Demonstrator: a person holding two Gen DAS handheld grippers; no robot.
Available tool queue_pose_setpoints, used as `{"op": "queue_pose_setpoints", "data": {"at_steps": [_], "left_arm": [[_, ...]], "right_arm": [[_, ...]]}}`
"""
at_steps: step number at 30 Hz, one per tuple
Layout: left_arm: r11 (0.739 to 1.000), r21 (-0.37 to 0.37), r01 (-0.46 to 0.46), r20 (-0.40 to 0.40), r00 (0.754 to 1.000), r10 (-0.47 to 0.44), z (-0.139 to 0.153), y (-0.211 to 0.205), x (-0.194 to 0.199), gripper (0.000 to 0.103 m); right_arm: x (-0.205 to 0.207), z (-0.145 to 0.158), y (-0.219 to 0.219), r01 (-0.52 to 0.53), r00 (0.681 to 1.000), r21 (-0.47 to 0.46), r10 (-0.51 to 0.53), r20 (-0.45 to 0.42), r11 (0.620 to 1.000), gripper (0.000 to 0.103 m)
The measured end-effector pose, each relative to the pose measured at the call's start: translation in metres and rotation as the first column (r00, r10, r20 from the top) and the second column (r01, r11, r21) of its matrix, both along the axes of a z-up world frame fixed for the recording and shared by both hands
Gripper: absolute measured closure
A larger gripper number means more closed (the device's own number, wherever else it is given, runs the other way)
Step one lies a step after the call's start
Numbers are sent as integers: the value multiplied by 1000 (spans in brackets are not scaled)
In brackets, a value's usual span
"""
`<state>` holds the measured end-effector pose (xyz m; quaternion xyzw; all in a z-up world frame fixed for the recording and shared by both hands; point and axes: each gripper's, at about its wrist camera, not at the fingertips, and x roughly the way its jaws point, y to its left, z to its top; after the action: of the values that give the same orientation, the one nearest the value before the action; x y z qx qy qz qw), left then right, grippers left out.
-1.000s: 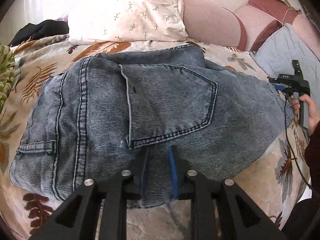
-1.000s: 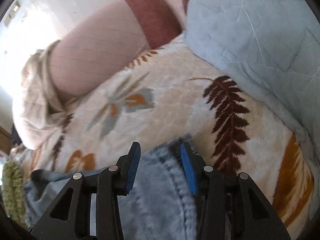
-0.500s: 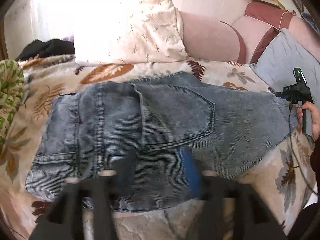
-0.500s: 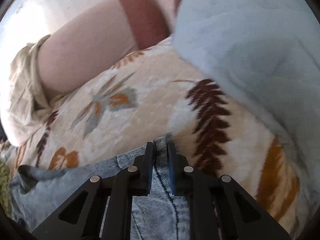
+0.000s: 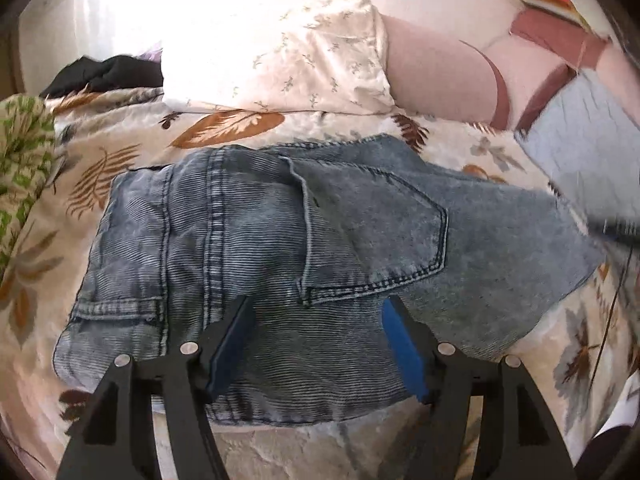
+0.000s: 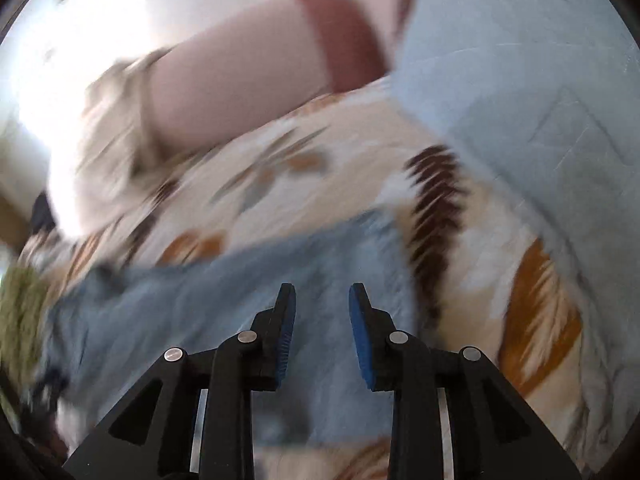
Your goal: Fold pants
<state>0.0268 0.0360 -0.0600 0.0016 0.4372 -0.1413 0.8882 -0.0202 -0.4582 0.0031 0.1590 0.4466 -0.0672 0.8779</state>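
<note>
Left gripper (image 5: 316, 338): jaws wide apart, holding nothing, just above the near edge of the pants.
Right gripper (image 6: 322, 330): jaws have just been opening, a gap between them, nothing pinched; picture is blurry.
Pants (image 5: 280, 272): blue jeans, folded flat on the bed (image 5: 100, 152), stretching from the jaws toward 12 o'clock.
Pillow (image 5: 280, 52): white, far off at 12 o'clock.

No readable text, label, brand, number or sign in either view. Only stitching on the jeans (image 5: 280, 264), only leaf print on the bed cover (image 5: 224, 128). Books (image 5: 548, 0) at the far top right too small and blurred to read.
</note>
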Motion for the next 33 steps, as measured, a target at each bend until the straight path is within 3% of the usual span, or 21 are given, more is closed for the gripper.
{"op": "queue_pose_setpoints", "data": {"at_steps": [6,10,17,21,25,28,33], "left_arm": [[997,73,-1,-20,1000,2,-11,0,-2,34],[988,148,50,-8,999,-49,-17,-3,-10,34],[995,72,65,-18,998,-63,-7,11,-9,34],[998,-13,61,74,996,-60,16,19,-15,34],[988,-111,108,109,989,-96,27,19,-15,33],[990,-72,125,83,989,-119,17,8,-12,33],[992,-57,110,21,994,-109,3,6,-4,33]], "right_arm": [[-5,-55,43,-51,982,-110,30,-184,993,81],[-16,-54,43,-62,973,-139,29,-230,988,84],[-15,-42,47,-16,966,-145,-22,-257,989,82],[4,3,87,-132,988,-43,127,-92,990,78],[57,24,154,-353,935,87,356,-13,932,77],[112,12,197,-454,883,206,468,-24,867,77],[176,-23,229,-477,849,316,523,-76,820,77]]}}
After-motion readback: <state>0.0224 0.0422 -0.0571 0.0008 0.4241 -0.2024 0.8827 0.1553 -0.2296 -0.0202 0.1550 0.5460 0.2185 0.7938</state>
